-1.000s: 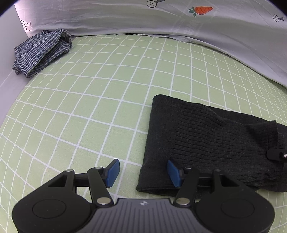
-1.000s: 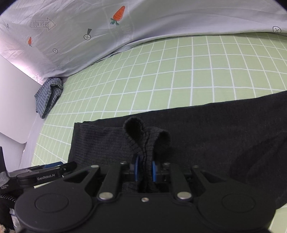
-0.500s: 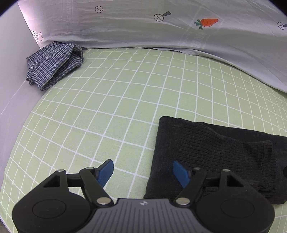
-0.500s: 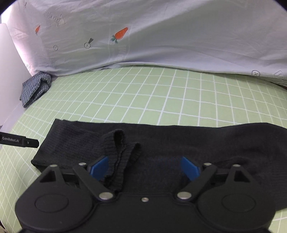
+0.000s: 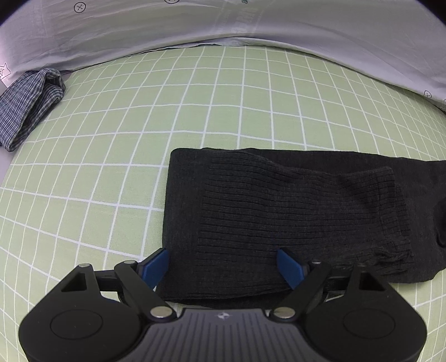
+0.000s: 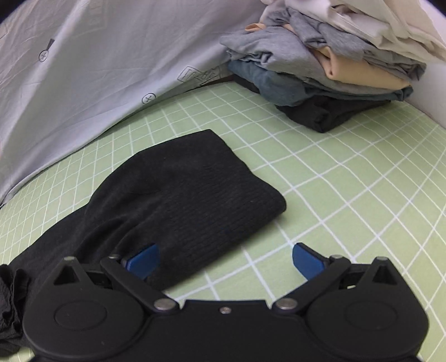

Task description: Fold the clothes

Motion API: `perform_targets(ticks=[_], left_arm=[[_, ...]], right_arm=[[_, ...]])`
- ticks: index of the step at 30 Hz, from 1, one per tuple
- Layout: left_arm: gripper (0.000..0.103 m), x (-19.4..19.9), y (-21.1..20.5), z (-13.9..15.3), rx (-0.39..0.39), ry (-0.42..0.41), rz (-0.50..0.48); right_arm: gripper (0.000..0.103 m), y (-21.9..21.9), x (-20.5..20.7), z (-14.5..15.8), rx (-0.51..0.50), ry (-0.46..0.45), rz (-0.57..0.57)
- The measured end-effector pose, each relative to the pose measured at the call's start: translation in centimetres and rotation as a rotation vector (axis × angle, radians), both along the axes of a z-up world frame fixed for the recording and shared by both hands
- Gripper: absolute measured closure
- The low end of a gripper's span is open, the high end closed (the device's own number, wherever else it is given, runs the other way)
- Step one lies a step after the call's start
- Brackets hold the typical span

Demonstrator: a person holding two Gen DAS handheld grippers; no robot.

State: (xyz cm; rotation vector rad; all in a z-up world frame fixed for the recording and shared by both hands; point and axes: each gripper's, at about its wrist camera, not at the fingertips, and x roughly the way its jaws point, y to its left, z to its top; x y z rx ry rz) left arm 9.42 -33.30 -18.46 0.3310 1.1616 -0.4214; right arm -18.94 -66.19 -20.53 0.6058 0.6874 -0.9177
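Now both claws gape empty, left claw and right claw straddling the sweater's ends; next, pinch and fold inward.

Bed: green grid sheet. On it: black ribbed garment flat, plaid cloth at far left, stacked folded clothes far right, grey printed quilt along back.

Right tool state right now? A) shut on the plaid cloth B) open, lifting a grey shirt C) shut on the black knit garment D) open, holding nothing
D: the right tool has its blue pads spread wide over the black knit garment, gripping nothing.
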Motion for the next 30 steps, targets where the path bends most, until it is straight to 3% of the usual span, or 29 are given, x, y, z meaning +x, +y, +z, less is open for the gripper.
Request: perform_targets(ticks=[2, 5, 9, 14, 16, 19, 21, 23, 27, 30], left_arm=[[0.015, 0.0, -0.1, -0.2, 0.015, -0.005, -0.011], [0.013, 0.2, -0.2, -0.4, 0.028, -0.008, -0.012], [0.009, 0.3, -0.1, -0.6, 0.038, -0.004, 0.0], [0.006, 0.8, 0.2, -1.1, 0.028, 0.013, 0.038], [0.005, 1.0, 0.4, -1.3, 0.017, 0.021, 0.052], [0.004, 1.1, 0.7, -1.4, 0.009, 0.025, 0.059], [0.003, 1.2, 0.8, -1.4, 0.007, 0.028, 0.063], [0.002, 1.2, 0.9, -1.5, 0.005, 0.031, 0.066], [0.002, 1.1, 1.0, -1.4, -0.005, 0.039, 0.075], [0.002, 1.0, 1.2, -1.5, -0.014, 0.045, 0.086]], right_arm=[[0.0, -0.8, -0.3, -0.5, 0.018, -0.03, -0.008], [0.001, -1.9, -1.0, -1.0, 0.081, -0.168, -0.033], [0.001, -3.1, -1.0, -1.0, 0.13, -0.265, -0.053], [0.001, -3.9, -0.2, -1.1, 0.165, -0.315, -0.044], [0.006, -4.4, 0.1, -1.1, 0.186, -0.334, -0.052], [0.025, -5.3, -0.3, -1.6, 0.254, -0.416, -0.105], [0.05, -6.1, -0.9, -2.3, 0.315, -0.48, -0.159], [0.065, -6.7, -1.2, -2.8, 0.357, -0.502, -0.189], [0.088, -7.0, -1.7, -3.3, 0.408, -0.569, -0.214], [0.09, -6.7, -2.5, -3.2, 0.447, -0.703, -0.222]])
